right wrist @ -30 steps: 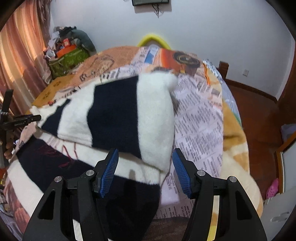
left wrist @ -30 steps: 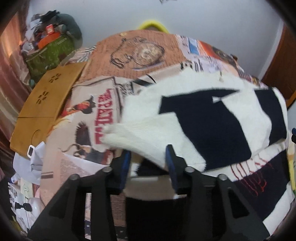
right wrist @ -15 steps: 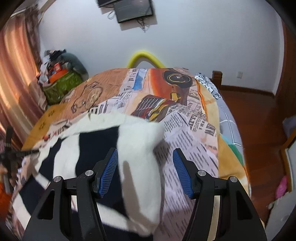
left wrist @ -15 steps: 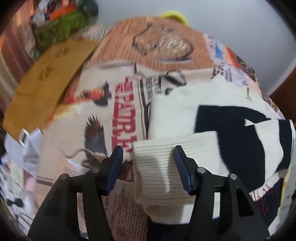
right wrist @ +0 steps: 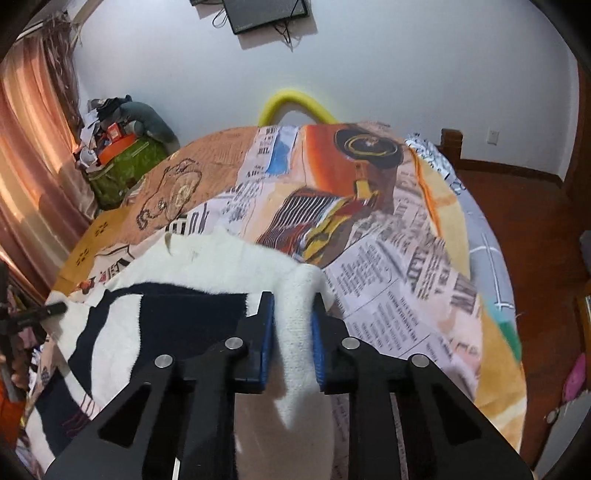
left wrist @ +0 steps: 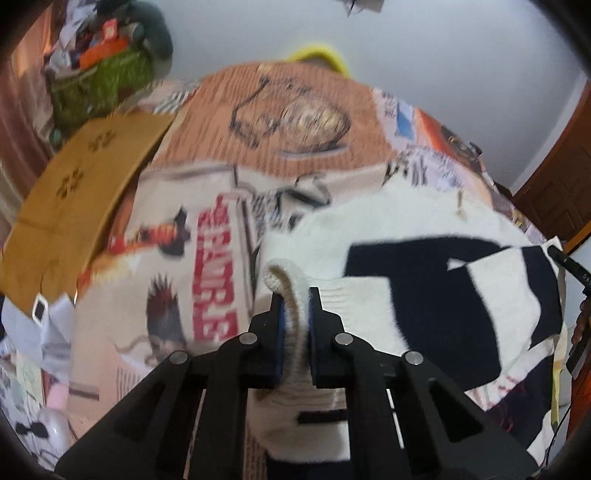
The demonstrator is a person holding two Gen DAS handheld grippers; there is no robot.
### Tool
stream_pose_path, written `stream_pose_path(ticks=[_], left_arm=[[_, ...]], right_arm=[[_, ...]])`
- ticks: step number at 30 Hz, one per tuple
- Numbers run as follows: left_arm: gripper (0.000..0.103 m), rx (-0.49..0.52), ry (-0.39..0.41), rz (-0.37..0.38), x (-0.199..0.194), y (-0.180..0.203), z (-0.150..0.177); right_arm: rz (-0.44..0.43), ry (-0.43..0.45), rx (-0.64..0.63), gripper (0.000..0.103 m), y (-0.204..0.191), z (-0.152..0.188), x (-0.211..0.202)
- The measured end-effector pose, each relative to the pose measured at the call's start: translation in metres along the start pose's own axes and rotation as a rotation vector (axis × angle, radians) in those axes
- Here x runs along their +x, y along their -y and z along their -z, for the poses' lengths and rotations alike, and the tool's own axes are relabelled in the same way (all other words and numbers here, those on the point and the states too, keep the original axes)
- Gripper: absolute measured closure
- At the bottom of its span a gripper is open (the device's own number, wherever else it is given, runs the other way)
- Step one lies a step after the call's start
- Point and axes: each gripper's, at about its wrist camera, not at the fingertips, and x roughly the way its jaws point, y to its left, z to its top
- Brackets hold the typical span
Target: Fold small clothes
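A white and navy fleece garment [left wrist: 436, 295] lies on the bed [right wrist: 406, 280], over its newspaper-print blanket. The left gripper [left wrist: 295, 317] has its jaws pinching the ribbed white cuff; the right gripper [right wrist: 291, 332] has its jaws pinching a fluffy white edge. The garment's near part is hidden beneath both grippers, and the left view is blurred.

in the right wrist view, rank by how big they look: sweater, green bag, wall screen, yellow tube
1. sweater, largest, though nearness to the camera inflates it
2. green bag
3. wall screen, cut off by the frame's top, so unsure
4. yellow tube, about alike
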Motion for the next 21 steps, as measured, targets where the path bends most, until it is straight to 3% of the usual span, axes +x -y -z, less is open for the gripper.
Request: stream_pose_path(ticks=[4,7,9,13,16,19,20,21], left_arm=[[0.093,0.033,-0.004,-0.03,0.011,0.013,-0.013],[0.093,0.025,-0.09,-0.029,0.037,0.012,-0.008],[0.091,0.032,-0.132,-0.057,0.05,0.01,0.0],[0.087,0.039,-0.118,-0.076,0.047,0.008,0.007],[0.087,0.049,-0.089,-0.084,0.033,0.01,0.005],[0.086,0.076,-0.036,-0.121,0.015,0.017,0.004],[0.084,0.083,-0.02,-0.13,0.011,0.02,0.004],[0.076,0.084,-0.011,-0.128,0.007,0.021,0.005]], right_arm=[[0.069,0.005,-0.009,0.089,0.012,-0.003,0.005],[0.127,-0.04,-0.033,0.085,0.017,0.001,0.012],[0.137,-0.021,-0.049,0.08,0.016,0.003,0.003],[0.119,0.028,-0.052,0.075,0.01,-0.001,-0.023],[0.059,0.056,-0.081,0.065,-0.007,-0.005,-0.037],[0.006,0.061,-0.15,0.063,-0.034,-0.003,-0.04],[-0.012,0.053,-0.166,0.06,-0.041,-0.002,-0.038],[-0.029,0.042,-0.179,0.058,-0.048,0.0,-0.035]])
